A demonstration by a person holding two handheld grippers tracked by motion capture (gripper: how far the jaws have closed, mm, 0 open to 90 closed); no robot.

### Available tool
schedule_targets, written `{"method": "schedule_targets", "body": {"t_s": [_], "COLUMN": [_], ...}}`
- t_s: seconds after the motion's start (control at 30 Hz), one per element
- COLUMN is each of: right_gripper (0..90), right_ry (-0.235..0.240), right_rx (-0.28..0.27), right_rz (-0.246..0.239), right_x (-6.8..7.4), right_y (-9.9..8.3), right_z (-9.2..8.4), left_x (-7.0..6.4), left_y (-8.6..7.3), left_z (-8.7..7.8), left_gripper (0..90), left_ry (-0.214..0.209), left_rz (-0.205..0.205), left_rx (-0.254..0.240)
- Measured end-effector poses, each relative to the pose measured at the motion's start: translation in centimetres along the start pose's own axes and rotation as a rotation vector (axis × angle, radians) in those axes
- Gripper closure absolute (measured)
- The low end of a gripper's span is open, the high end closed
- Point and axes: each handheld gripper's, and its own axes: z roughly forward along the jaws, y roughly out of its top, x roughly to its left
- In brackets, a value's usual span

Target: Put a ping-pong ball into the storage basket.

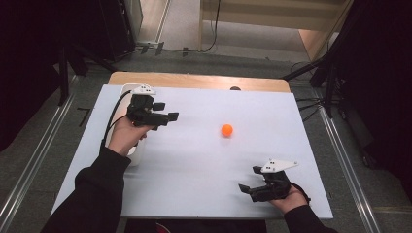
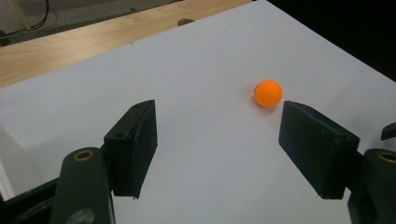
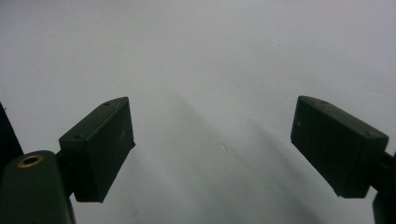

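Note:
A small orange ball (image 1: pixel 226 129) rests on the white tabletop (image 1: pixel 194 160), right of centre. My left gripper (image 1: pixel 169 111) is held at the table's left, pointing right toward the ball, a short way from it. In the left gripper view its jaws stand apart around bare table, so the left gripper (image 2: pixel 217 140) is open, and the orange ball (image 2: pixel 268 93) lies just beyond the right jaw's tip. My right gripper (image 1: pixel 248 180) sits near the front right edge, pointing left. The right gripper (image 3: pixel 210 140) is open over the bare white surface.
A white flat object (image 1: pixel 127 92) lies under the left hand at the table's left edge. A wooden strip (image 1: pixel 194 80) runs along the far edge. Black stands and cables (image 1: pixel 320 73) flank the table on the floor.

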Motion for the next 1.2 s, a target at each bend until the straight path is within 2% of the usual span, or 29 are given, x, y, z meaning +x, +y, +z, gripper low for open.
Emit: {"method": "schedule_targets", "body": {"t_s": [0.27,0.37,0.5,0.73,0.83,1.07,1.2], "right_gripper": [11.8,11.8,11.8,11.8,11.8,11.8,11.8], "right_ry": [0.004,0.001,0.003,0.01,0.009,0.0,0.001], "right_rx": [-0.003,-0.001,-0.006,-0.011,-0.016,-0.024,-0.024], "right_rz": [-0.002,0.003,0.005,0.007,0.01,0.022,0.024], "right_x": [0.0,0.0,-0.1,-0.2,-0.3,-0.5,-0.4], "right_y": [0.0,0.0,0.0,0.0,0.0,0.0,-0.1], "right_z": [0.0,-0.1,-0.1,-0.1,-0.1,-0.2,-0.3], "left_x": [-0.9,-1.1,-1.5,-1.9,-2.0,-2.7,-3.0], "left_y": [-0.1,-0.2,-0.3,-0.4,-0.4,-0.6,-0.6], "left_z": [0.7,1.0,1.2,1.5,1.7,2.7,3.5], "left_gripper": [28.3,28.3,28.3,28.3,28.3,28.3,28.3], "left_ry": [-0.014,-0.053,-0.039,-0.036,-0.046,-0.054,-0.066], "left_rz": [0.027,0.017,0.044,0.055,0.047,0.076,0.07], "left_rx": [0.001,-0.005,-0.003,-0.03,-0.041,-0.03,-0.03]}}
